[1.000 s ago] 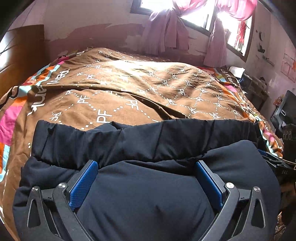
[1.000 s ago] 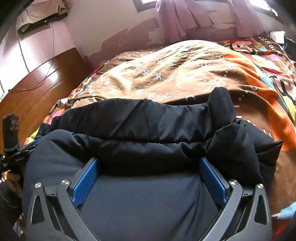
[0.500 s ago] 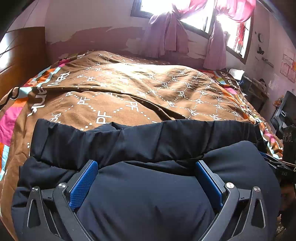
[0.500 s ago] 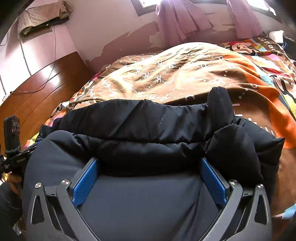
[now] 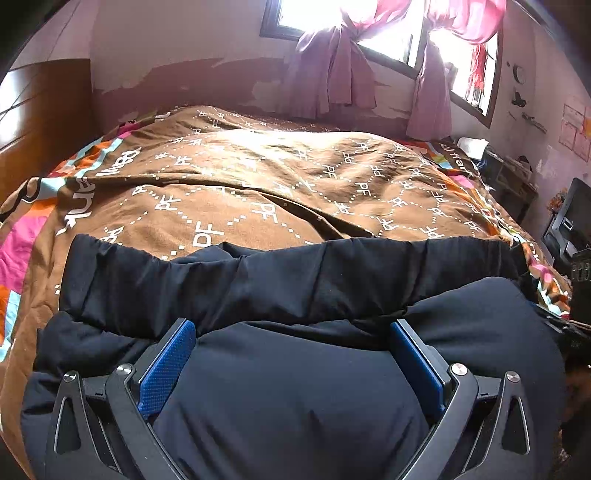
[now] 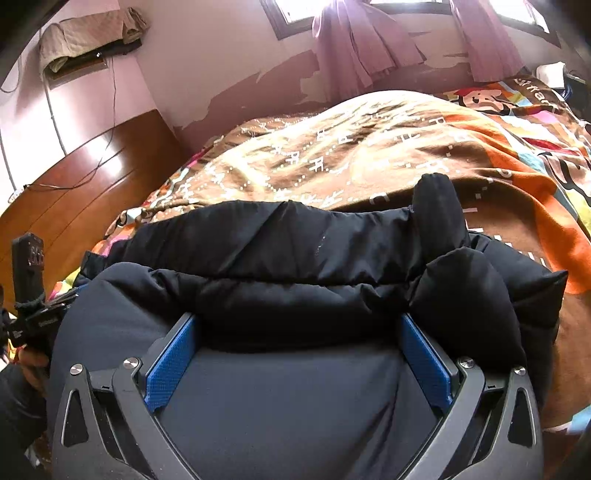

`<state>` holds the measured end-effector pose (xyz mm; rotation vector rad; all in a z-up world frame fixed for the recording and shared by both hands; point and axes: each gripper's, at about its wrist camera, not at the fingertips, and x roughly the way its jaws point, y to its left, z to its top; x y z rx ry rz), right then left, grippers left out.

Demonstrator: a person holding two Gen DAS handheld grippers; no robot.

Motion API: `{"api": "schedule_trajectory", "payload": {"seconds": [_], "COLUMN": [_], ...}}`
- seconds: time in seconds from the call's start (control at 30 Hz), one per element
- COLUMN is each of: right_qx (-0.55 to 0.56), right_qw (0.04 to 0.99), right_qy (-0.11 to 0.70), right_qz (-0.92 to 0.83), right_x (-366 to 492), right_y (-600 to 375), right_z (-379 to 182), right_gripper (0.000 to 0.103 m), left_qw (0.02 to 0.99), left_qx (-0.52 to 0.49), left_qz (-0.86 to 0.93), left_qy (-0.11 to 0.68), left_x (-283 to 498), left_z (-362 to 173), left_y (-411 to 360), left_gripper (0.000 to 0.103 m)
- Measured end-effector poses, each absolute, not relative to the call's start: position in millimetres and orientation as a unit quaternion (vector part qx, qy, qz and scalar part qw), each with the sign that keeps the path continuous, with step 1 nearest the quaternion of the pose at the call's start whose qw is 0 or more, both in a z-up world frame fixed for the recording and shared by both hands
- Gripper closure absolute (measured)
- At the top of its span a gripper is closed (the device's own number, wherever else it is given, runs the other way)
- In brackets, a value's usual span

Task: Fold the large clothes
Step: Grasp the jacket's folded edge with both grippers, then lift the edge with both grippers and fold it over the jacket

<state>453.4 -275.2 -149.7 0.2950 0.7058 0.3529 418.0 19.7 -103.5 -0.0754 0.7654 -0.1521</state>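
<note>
Black padded jacket [image 5: 295,387] bulges between the wide-spread, unclamped fingers of both the left gripper [image 5: 291,354] and right gripper [image 6: 297,343], so press evenly, flattening the fold onto the quilt [image 5: 258,177] ahead.

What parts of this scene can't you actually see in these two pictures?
- Left wrist view: the near part of the coat runs under the left tool and off the bottom edge.
- Right wrist view: the right tool hides the coat's front edge; whether it is zipped cannot be told.
- Both views: glare washes out the window; the coat covers the quilt beneath.
</note>
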Motion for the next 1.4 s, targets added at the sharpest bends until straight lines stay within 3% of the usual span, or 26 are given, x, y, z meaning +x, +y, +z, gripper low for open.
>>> {"api": "schedule_trajectory", "payload": {"seconds": [0.53, 0.83, 1.07, 1.23, 1.4], "right_qx": [0.179, 0.167, 0.23, 0.302, 0.296], "right_qw": [0.945, 0.923, 0.871, 0.842, 0.838], "right_qy": [0.253, 0.335, 0.417, 0.422, 0.437], "right_qz": [0.105, 0.084, 0.121, 0.144, 0.139], "right_x": [388, 378, 386, 390, 397], "right_y": [-325, -368, -376, -395, -395], "right_z": [-117, -142, -184, -204, -203], "right_gripper": [0.001, 0.001, 0.001, 0.001, 0.001], "left_qw": [0.942, 0.927, 0.891, 0.857, 0.841], "left_qx": [-0.04, -0.062, -0.169, -0.229, -0.247], "left_qz": [-0.042, 0.0, -0.035, -0.089, -0.111], "left_qy": [0.331, 0.369, 0.421, 0.454, 0.469], "left_x": [365, 329, 329, 346, 357], "left_z": [-71, -71, -101, -127, -141], "left_y": [49, 119, 168, 179, 183], "left_gripper": [0.0, 0.0, 0.0, 0.0, 0.0]}}
